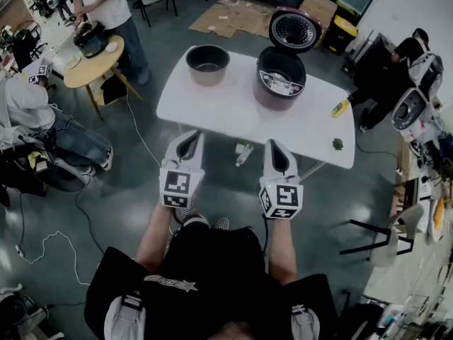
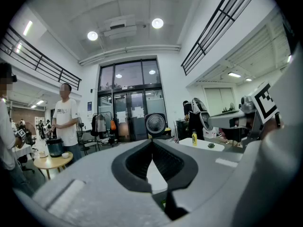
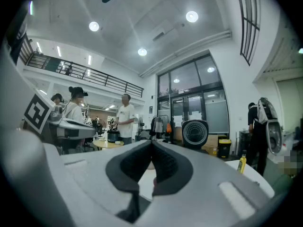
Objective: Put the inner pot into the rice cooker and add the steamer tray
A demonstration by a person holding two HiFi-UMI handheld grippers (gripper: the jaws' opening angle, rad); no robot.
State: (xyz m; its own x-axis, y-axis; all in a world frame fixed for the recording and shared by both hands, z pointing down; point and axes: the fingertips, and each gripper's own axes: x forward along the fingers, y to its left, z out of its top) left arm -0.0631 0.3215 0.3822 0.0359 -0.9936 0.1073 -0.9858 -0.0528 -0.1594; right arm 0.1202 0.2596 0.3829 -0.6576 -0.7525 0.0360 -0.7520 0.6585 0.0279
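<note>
both of my grippers are shut with nothing between the jaws: left gripper [image 1: 190, 140] and right gripper [image 1: 274, 147] hang just short of the white table's [image 1: 212, 112] near edge. the inner pot [image 1: 207, 64] sits by its far left corner, well ahead of the left jaws, beside the open rice cooker [image 1: 280, 78].

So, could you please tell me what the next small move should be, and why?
Probably open the left tool and reach forward to the dark round inner pot. Both it and the right tool are shut and empty, short of the white table, and the pot stands beside the open dark rice cooker, not inside.
</note>
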